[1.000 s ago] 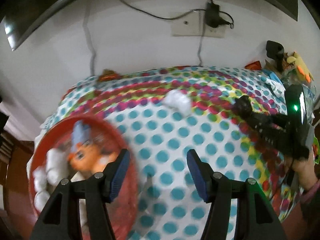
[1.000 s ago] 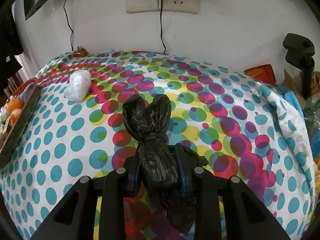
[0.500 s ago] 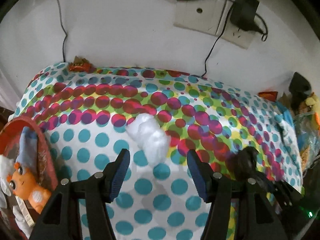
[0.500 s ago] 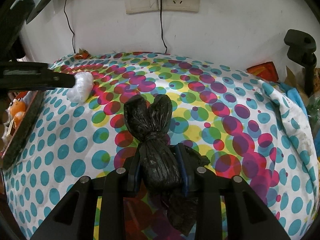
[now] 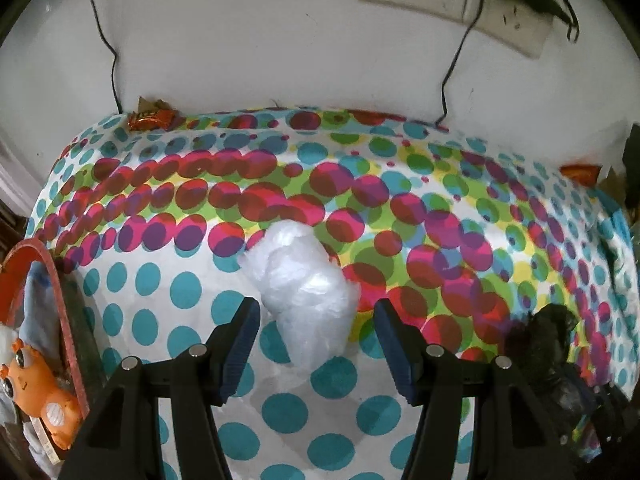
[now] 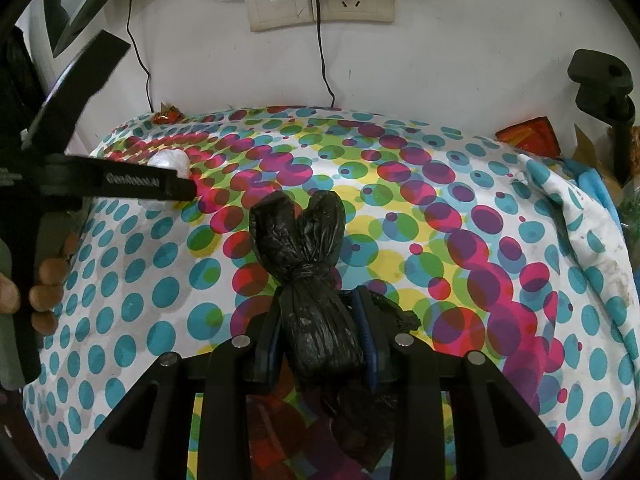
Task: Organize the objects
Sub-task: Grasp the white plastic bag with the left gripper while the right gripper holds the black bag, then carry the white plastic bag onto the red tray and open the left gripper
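Note:
A white crumpled plastic bag (image 5: 302,288) lies on the polka-dot cloth, its near end between the fingertips of my left gripper (image 5: 316,340), which is open and not touching it. In the right wrist view the bag (image 6: 170,162) shows partly behind the left gripper's finger (image 6: 132,184). My right gripper (image 6: 318,336) is shut on a knotted black plastic bag (image 6: 310,280), held just above the cloth. The black bag also shows in the left wrist view (image 5: 540,340). A red basket (image 5: 48,304) at the left holds an orange toy (image 5: 36,388).
The table is covered with a dotted cloth (image 6: 440,208) and stands against a white wall with sockets and cables (image 6: 320,4). An orange wrapper (image 5: 150,120) lies at the back left. Clutter and a black stand (image 6: 604,80) sit at the right edge.
My left gripper has swung from the red basket toward the white bag and closed in until the bag's end lies between its open fingers. My right gripper has kept still with the black bag.

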Tool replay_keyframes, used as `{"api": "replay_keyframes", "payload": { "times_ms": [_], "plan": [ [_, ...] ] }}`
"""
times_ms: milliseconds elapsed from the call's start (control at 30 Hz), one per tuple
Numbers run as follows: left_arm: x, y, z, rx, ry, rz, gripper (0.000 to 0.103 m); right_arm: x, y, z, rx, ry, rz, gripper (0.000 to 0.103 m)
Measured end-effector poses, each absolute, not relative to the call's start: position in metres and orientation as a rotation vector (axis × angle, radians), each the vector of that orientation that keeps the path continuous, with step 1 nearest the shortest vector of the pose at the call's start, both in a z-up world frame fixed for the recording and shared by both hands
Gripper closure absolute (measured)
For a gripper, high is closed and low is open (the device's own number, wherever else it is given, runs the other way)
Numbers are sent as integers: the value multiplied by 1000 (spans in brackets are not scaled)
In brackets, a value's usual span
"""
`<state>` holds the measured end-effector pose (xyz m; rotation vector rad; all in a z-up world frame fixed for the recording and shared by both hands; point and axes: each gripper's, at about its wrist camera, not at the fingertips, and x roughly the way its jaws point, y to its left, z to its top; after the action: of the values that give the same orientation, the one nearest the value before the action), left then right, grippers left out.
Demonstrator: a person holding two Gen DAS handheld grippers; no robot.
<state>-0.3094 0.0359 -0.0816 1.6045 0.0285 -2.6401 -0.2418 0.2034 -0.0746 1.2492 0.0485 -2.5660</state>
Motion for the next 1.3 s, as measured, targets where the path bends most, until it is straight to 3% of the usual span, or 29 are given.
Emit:
{"api": "replay_keyframes", "payload": {
  "times_ms": [200, 267, 300, 400, 900, 1300],
  "plan": [
    [-308, 37, -87, 1586, 9, -2655, 43, -242, 203, -75, 1249, 50, -2567, 71],
    [-307, 35, -88, 1605, 45, -2679, 59, -242, 203, -75, 1249, 50, -2567, 71],
    [-305, 35, -88, 1602, 52, -2688, 73, -242, 203, -75, 1249, 49, -2566, 71],
    [-303, 38, -89, 1611, 21, -2701, 80, -243, 202, -73, 1250, 51, -2567, 71],
    [-261, 40, -78, 1637, -80, -2730, 82, -245, 200, -71, 1250, 54, -2568, 71],
    [-198, 26, -44, 1658, -55, -2772, 82, -244, 198, -72, 1250, 62, -2570, 71]
  ]
}}
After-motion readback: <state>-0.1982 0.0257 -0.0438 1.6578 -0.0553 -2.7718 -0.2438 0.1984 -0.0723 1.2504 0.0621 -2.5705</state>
